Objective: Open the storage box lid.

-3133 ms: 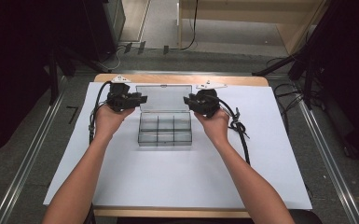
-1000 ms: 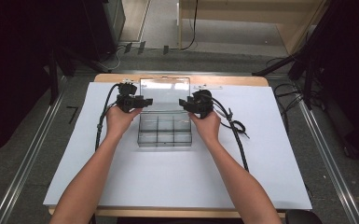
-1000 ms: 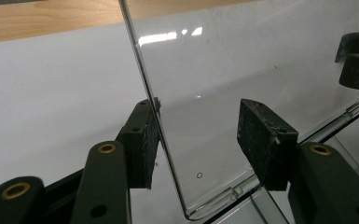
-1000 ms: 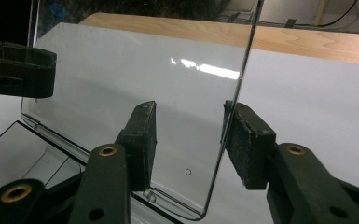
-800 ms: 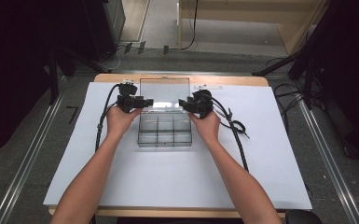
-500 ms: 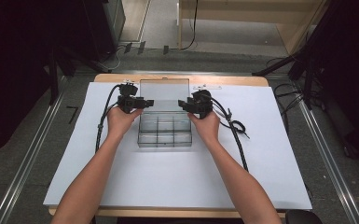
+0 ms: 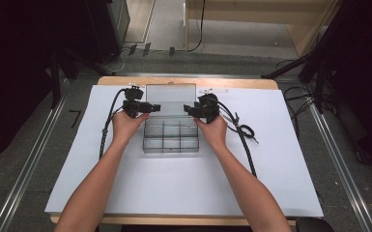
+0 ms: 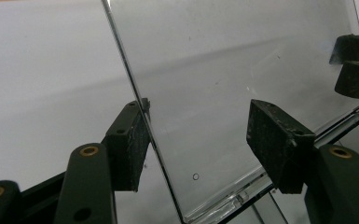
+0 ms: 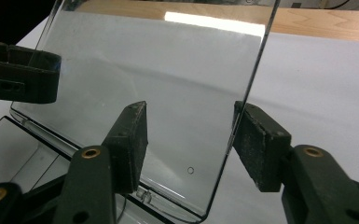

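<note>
- Now the clear box (image 7: 170, 137) sits on the white sheet (image 7: 270, 159) near the desk's (image 7: 251, 83) far edge, about midway between its left and right edges.
- Its lid (image 7: 171, 93) stands raised at the far side, hinged along the box's back wall.
- Left claw (image 8: 198, 140) straddles the lid's left edge; its jaws have just been opening. One pad is just at the edge, the other stands clear of the pane.
- Right claw (image 9: 191, 137) straddles the lid's right edge, jaws likewise just opening. The edge lies close by one pad, with a gap to the other.
- Both hands flank the box, left hand (image 7: 128, 123) and right hand (image 7: 213, 130).
</note>
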`<state>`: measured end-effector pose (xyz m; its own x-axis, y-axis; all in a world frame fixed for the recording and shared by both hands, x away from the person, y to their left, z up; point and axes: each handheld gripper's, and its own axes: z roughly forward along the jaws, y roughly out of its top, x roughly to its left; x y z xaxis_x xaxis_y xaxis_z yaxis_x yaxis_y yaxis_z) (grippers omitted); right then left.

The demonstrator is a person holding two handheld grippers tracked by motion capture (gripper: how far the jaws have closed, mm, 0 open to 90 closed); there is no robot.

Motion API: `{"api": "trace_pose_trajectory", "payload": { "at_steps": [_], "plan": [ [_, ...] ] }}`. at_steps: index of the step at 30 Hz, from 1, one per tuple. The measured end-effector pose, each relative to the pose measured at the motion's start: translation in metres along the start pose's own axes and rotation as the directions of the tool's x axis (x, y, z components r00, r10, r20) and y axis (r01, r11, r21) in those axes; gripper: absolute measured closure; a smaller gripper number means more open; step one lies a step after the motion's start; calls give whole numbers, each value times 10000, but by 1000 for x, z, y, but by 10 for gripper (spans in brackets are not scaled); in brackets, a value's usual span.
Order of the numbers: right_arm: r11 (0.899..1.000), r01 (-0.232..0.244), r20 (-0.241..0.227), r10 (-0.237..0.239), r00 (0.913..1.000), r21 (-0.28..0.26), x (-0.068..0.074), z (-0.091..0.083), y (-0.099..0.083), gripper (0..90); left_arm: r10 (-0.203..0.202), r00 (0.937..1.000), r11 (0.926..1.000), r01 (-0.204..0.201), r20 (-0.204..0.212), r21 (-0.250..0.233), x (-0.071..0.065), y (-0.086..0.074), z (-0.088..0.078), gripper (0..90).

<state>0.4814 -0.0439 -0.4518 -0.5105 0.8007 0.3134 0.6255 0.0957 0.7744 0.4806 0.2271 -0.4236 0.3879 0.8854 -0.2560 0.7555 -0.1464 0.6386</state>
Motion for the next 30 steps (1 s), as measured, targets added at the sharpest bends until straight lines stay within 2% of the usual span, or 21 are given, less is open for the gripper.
{"api": "trace_pose_trajectory", "payload": {
  "at_steps": [11,27,30],
  "plan": [
    [9991,-375,-201,379,9991,174,-4,3,-2,455,-255,9997,9993,253,45,268,0,0,4,361],
    [9984,-449,-179,456,9988,357,-4,5,-3,407,-343,9994,9977,348,-106,580,-2,-1,7,324],
    [9985,-405,-91,409,9991,365,-4,6,-4,394,-506,9987,9968,506,-19,622,0,-1,8,319]
  ]
}}
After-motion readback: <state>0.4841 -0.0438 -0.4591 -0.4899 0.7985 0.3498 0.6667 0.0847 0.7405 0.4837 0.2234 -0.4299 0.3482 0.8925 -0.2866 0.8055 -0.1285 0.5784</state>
